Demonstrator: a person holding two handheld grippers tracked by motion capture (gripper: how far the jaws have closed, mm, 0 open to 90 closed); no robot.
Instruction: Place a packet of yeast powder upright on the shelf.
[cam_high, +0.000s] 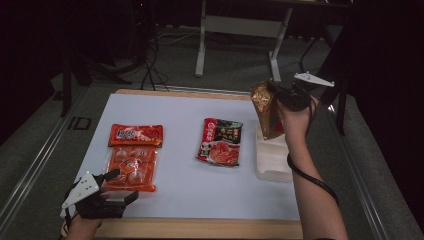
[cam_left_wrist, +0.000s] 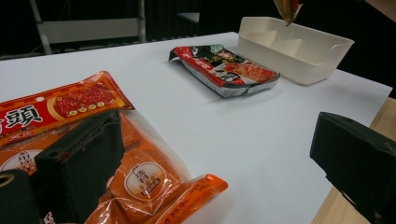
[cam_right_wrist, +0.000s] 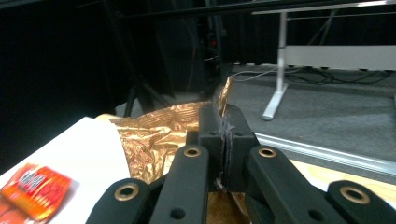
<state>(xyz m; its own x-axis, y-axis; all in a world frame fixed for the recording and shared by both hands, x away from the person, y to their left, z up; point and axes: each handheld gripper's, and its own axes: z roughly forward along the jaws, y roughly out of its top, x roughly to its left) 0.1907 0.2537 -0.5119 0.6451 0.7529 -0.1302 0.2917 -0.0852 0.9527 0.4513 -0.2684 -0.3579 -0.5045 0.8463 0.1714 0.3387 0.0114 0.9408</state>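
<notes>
My right gripper (cam_high: 276, 96) is shut on the top edge of a crinkled gold foil packet (cam_high: 265, 112) and holds it in the air above the far end of a white tray (cam_high: 272, 165). In the right gripper view the jaws (cam_right_wrist: 226, 126) are pinched together on the gold foil (cam_right_wrist: 154, 135). My left gripper (cam_high: 125, 184) rests open at the table's near left. Its left jaw lies over the corner of an orange snack packet (cam_left_wrist: 154, 182), and its right jaw stands apart from it over bare table.
A red packet (cam_high: 136, 135) lies just beyond the orange packet (cam_high: 131, 167). A black-and-red packet (cam_high: 220, 141) sits mid-table, left of the tray. The white mat (cam_high: 185, 190) covers a wooden table. Table legs and cables stand on the floor beyond.
</notes>
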